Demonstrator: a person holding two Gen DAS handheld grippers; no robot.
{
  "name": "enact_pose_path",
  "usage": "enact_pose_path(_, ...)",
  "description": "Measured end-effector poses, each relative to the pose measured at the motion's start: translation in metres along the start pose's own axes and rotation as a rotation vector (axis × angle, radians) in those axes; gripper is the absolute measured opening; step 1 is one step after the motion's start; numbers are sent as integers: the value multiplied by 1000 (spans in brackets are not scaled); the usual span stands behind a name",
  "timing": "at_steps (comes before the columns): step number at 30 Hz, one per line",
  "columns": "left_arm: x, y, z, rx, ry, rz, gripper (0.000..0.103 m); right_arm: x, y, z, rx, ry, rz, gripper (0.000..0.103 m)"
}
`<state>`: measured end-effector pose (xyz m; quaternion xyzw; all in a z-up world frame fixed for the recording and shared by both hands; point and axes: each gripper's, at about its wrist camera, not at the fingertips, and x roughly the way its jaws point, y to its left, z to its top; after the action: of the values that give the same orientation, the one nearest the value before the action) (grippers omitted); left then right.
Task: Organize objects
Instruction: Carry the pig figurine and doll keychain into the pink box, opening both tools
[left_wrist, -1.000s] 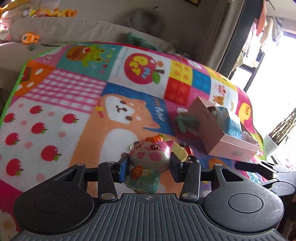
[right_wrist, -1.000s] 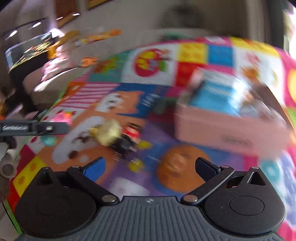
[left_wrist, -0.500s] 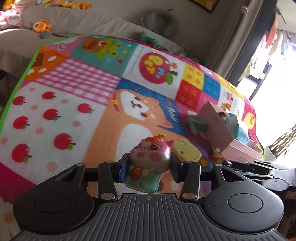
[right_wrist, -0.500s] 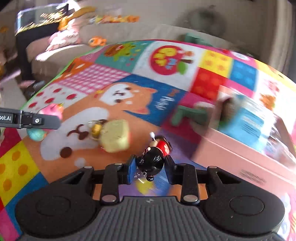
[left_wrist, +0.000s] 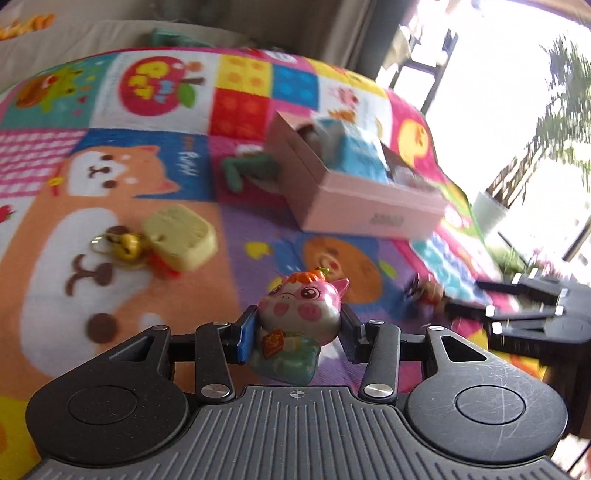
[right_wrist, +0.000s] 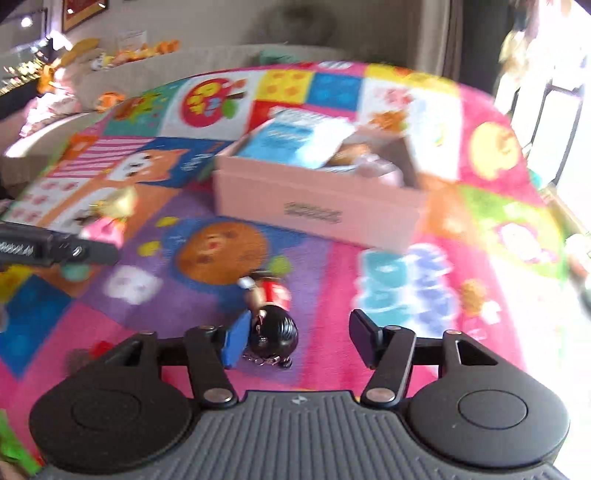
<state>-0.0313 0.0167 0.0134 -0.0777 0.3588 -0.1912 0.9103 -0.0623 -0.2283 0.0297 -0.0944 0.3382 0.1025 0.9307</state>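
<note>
While clamped, pig toy (left_wrist: 298, 309) aloft.

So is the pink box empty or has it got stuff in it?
Not empty. The pink box has no lid on, and a blue packet and other blurry things poke up inside it.

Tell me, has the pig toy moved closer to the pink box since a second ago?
Yes. The pig toy in the left gripper has moved right, toward the pink box.
</note>
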Motion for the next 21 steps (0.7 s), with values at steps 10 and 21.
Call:
enact_pose_path(10,9,-18,-3,51,23,61,50,-3,-26,-5,128,-52,35,81)
enact_pose_path(21,11,-24,-2,78,37,90,51,15,7,-12,13,24,70,85)
